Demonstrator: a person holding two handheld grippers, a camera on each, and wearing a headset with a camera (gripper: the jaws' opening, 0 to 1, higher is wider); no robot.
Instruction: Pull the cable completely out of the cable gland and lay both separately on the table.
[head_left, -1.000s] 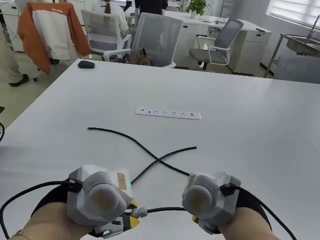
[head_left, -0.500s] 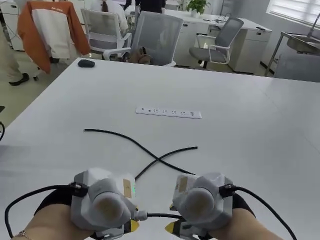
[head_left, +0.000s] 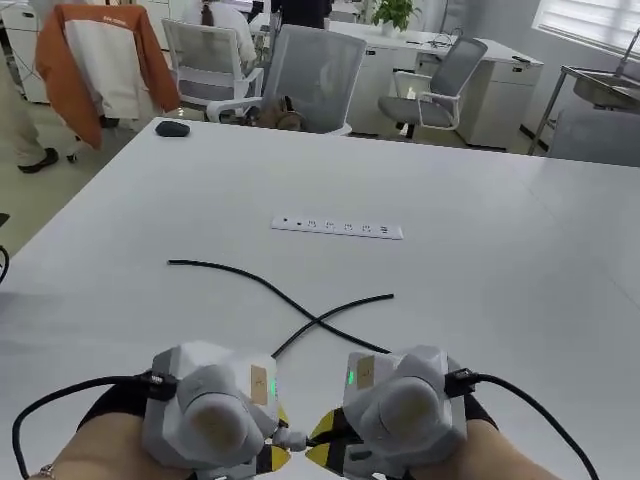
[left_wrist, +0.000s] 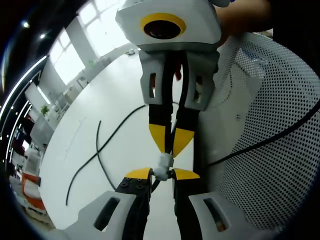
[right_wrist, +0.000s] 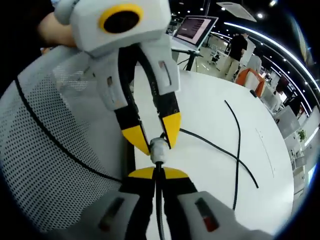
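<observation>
A small white cable gland (left_wrist: 163, 167) sits between the yellow tips of my left gripper (left_wrist: 162, 174), which is shut on it. The black cable (right_wrist: 158, 197) leaves the gland (right_wrist: 157, 148) and runs straight into my right gripper (right_wrist: 157, 173), shut on it just behind the gland. In the head view, at the bottom edge, the left gripper (head_left: 270, 455) and the right gripper (head_left: 325, 442) meet tip to tip, with the gland (head_left: 290, 437) between them. Two black cable runs (head_left: 262, 285) cross on the table ahead.
A white power strip (head_left: 337, 227) lies flat further out on the white table (head_left: 520, 280). A black mouse (head_left: 172, 127) rests near the far left edge. Office chairs (head_left: 315, 75) and an orange jacket (head_left: 95, 60) stand beyond the table.
My right gripper has slid left along the cable until its tips nearly touch the left gripper. The stretch of cable between them has closed up. The left gripper has barely moved.
</observation>
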